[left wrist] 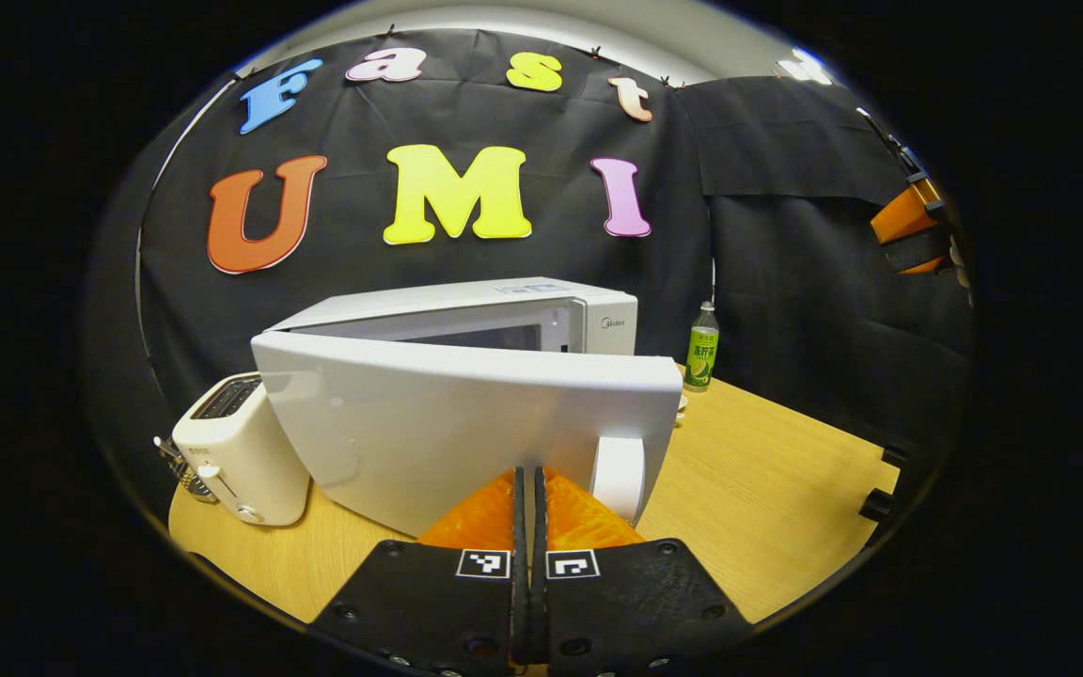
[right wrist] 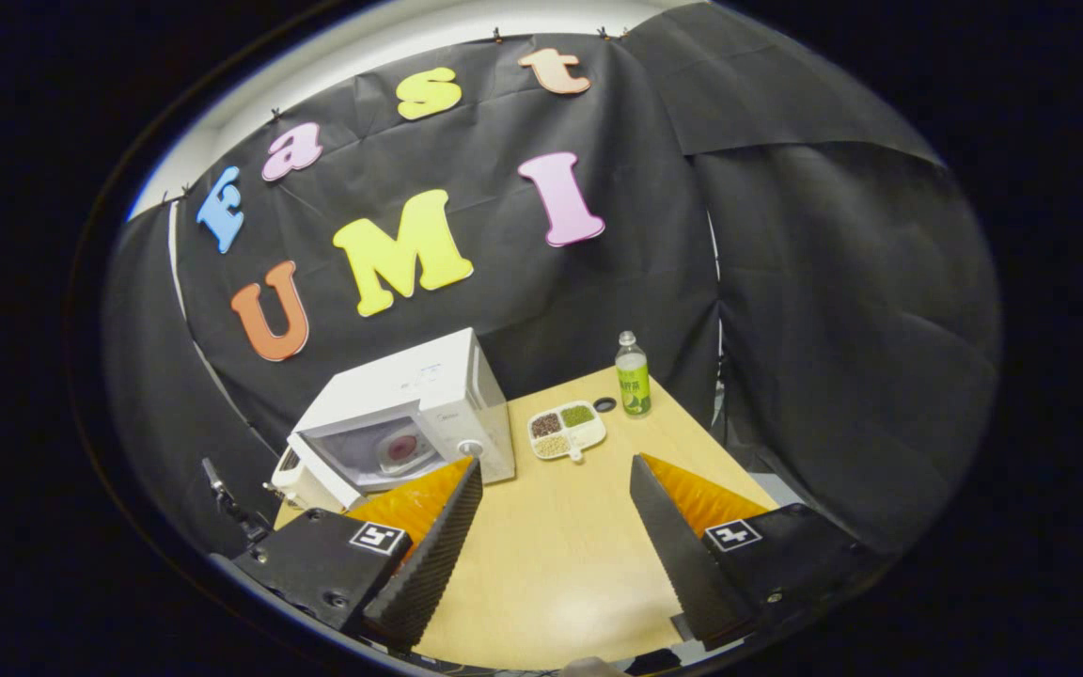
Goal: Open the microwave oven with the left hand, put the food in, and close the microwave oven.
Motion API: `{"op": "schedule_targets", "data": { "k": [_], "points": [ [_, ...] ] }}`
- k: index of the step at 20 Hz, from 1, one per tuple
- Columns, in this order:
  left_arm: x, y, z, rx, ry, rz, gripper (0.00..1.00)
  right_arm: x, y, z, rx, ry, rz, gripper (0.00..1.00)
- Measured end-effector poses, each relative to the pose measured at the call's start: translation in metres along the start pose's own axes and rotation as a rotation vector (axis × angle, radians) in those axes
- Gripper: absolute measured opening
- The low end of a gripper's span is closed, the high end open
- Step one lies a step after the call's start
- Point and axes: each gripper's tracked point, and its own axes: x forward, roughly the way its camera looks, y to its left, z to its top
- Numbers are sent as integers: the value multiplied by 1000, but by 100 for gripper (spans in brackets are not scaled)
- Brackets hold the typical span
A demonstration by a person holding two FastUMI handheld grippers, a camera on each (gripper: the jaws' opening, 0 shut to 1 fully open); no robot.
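I have the left hand-held gripper pinched narrow, its fingers together just in front of the microwave door, beside the door's handle; whether they touch the door I cannot tell. The microwave sits near the worktop's back-left corner, its door partly ajar. My right hand-held gripper is spread wide above the worktop. The food tray lies beside the microwave, near the back edge, a green bottle just behind it.
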Motion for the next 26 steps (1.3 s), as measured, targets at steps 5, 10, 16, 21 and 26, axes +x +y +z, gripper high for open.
{"op": "schedule_targets", "data": {
  "k": [5,10,16,21,26],
  "points": [
    [35,-9,6,-27,7,-12,0,9,0,8,18,-4,1,100],
    [66,-12,17,-59,8,10,0,17,-3,7,23,13,-7,91],
    [105,-12,26,-65,-3,41,0,24,-13,7,30,33,-30,100],
    [137,-9,28,-87,4,66,0,26,-27,11,20,41,-57,100],
    [149,-6,28,-112,0,85,0,33,-35,12,10,57,-64,100]
  ]
}}
